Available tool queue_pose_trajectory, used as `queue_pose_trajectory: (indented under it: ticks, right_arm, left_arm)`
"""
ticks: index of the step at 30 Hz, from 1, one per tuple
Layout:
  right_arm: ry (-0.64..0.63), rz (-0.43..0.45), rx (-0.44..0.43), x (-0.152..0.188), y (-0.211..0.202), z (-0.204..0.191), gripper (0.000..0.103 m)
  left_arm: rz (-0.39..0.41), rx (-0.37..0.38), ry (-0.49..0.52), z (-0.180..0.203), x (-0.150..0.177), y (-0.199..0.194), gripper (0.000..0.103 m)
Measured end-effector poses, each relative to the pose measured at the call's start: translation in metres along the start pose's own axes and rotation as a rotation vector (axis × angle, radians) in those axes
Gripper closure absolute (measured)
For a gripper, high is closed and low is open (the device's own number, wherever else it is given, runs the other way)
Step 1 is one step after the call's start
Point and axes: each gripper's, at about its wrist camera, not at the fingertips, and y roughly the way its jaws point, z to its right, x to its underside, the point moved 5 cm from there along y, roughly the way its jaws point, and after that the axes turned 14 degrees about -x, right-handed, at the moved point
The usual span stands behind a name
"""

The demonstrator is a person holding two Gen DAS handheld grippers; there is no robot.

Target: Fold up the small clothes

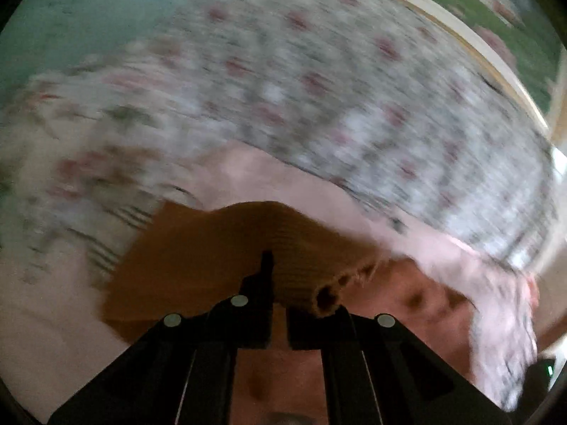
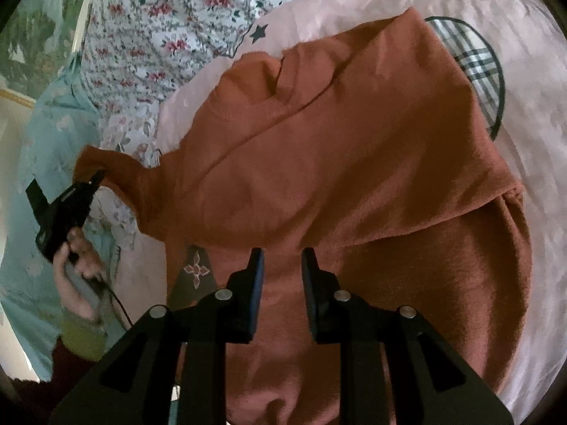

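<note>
Right gripper [image 2: 280, 265] is hovering over one rust sweater [image 2: 354, 163], fingers [image 2: 256, 276] parted and holding nothing; the sweater is lying on a pink sheet [image 2: 531, 141], partly folded over itself. Left gripper [image 2: 95, 179], in a hand [image 2: 76, 265], is pinching one sleeve [image 1: 301, 265] shut and lifting it off to the sweater's left. Beyond are lying one floral cloth [image 2: 159, 28] and one plaid patch [image 2: 475, 67] with one star print [image 2: 258, 32]; no readable writing.
</note>
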Motion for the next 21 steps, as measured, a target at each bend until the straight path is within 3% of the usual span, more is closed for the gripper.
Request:
queue_pose_trajectory:
  ticks: [9, 17, 21]
  right_arm:
    - [0.078, 0.085, 0.022, 0.003, -0.036, 0.03, 0.08]
    - [0.148, 0.151, 0.051, 0.01, -0.062, 0.057, 0.08]
    - [0.16, 0.158, 0.047, 0.008, -0.061, 0.058, 0.08]
  left_arm:
    - [-0.141, 0.209, 0.218, 0.174, 0.097, 0.006, 0.1]
    - [-0.248, 0.262, 0.358, 0.249, 0.163, 0.033, 0.098]
    - [-0.318, 0.272, 0.404, 0.25, 0.188, 0.044, 0.083]
